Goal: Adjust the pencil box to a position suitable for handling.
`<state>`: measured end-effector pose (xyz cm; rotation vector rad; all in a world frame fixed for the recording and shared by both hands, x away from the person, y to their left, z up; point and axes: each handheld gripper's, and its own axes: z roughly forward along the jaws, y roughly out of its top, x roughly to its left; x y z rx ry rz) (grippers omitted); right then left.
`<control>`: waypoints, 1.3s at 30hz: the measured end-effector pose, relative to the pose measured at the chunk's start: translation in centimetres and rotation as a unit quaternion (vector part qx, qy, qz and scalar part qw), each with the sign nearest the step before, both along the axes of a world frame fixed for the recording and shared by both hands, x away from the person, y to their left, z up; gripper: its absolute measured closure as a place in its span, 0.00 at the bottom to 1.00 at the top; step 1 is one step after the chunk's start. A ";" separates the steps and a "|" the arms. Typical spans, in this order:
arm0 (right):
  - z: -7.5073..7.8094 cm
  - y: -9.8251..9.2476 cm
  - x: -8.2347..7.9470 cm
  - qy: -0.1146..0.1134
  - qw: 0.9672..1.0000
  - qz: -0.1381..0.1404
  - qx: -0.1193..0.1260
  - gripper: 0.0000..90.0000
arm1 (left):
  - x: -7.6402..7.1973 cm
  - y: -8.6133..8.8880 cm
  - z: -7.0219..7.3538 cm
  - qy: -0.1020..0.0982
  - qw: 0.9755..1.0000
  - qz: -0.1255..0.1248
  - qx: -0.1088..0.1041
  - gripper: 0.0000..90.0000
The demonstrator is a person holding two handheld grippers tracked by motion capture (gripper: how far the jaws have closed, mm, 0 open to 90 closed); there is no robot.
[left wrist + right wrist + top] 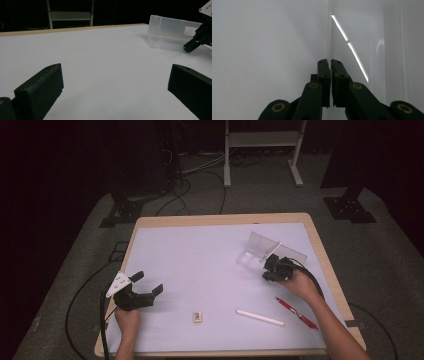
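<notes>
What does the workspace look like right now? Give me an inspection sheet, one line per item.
Surface: white mat on a wood-edged table.
Job's things: clear plastic box at far right, open.
Clutter: eraser, white stick, red pen along the near edge.
Grippers: right gripper shut on a thin wall of the box; left gripper open, nothing between its jaws.
Cables: black cable trails from the left gripper; more on the floor.
Surroundings: dark room, grey carpet, white frame behind.

Table [200, 255] brightly lit from above, surroundings dark; glare streak on clear box [362, 50]; soft focus throughout.
</notes>
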<state>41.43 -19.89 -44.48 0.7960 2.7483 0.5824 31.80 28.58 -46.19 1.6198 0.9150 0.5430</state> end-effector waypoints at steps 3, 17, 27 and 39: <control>0.0 0.1 -0.1 -0.007 1.000 0.010 -0.005 0.96 | 0.0 0.0 0.0 0.000 1.000 0.000 0.001 0.00; 1.5 0.0 -0.8 -0.045 0.999 0.021 -0.016 0.96 | 0.0 0.0 0.0 0.001 1.000 0.000 0.000 0.00; 3.6 1.9 -1.8 -0.055 0.996 0.065 0.009 0.96 | 0.0 0.0 0.0 0.001 1.000 0.000 -0.001 0.00; 4.0 3.7 -2.3 -0.044 0.993 0.105 0.025 0.96 | 0.0 0.0 0.0 0.001 1.000 0.000 -0.001 0.00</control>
